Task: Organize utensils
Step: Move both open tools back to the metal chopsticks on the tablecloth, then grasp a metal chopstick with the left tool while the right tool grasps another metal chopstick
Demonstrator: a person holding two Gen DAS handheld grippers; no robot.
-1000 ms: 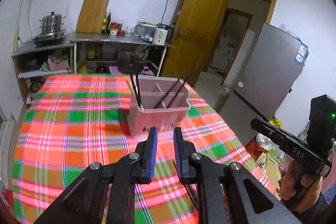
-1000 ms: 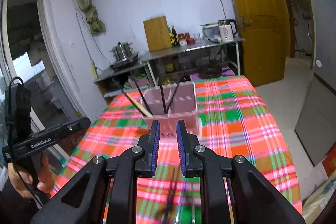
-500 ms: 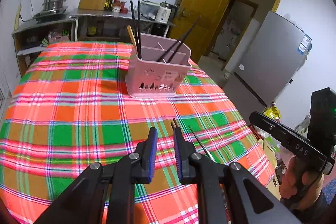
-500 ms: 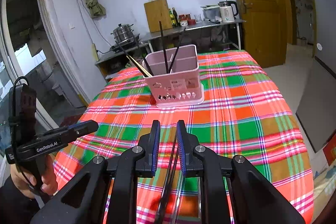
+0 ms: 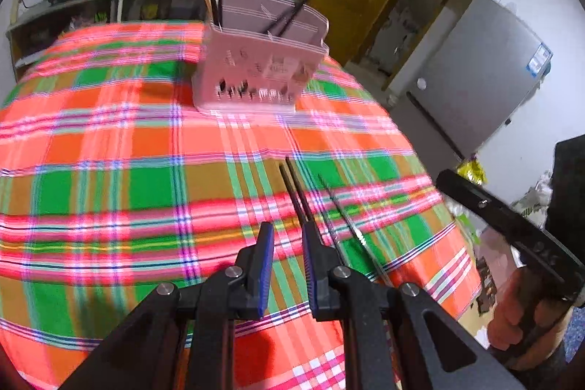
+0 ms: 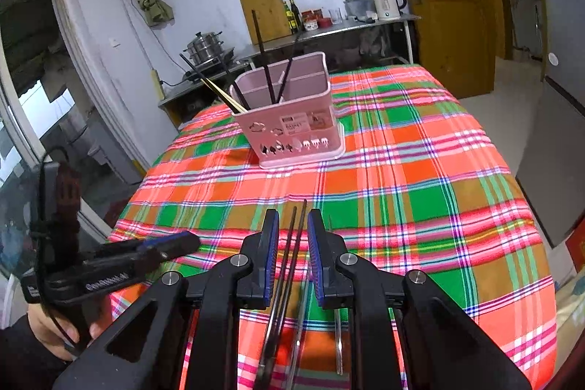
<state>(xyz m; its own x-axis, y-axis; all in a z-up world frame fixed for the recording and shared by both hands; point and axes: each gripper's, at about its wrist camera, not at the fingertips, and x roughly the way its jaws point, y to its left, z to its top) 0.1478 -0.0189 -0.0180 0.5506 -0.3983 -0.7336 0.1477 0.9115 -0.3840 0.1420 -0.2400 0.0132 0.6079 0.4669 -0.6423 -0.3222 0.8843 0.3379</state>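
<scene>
A pink utensil holder (image 5: 263, 68) (image 6: 292, 119) stands mid-table with several dark chopsticks and a wooden pair upright in it. Two dark chopsticks (image 5: 296, 192) (image 6: 292, 243) lie on the plaid cloth near the front edge, with a thin metal utensil (image 5: 343, 218) (image 6: 338, 335) beside them. My left gripper (image 5: 287, 236) (image 6: 190, 240) hovers low just left of the chopsticks, its jaws slightly apart and empty. My right gripper (image 6: 292, 225) (image 5: 444, 178) hangs over the chopsticks, which show through its narrow gap; its pads do not touch them.
The plaid tablecloth (image 6: 420, 170) covers the whole table and drops off at the near and right edges. Behind stand a metal counter (image 6: 329, 31) with a kettle, bottles and a steamer pot, a yellow door (image 6: 449, 6) and a grey fridge (image 5: 475, 79).
Both grippers have sunk toward the cloth and tilted down. The lying chopsticks have come into view in front of the fingers, and the holder now sits higher in both views.
</scene>
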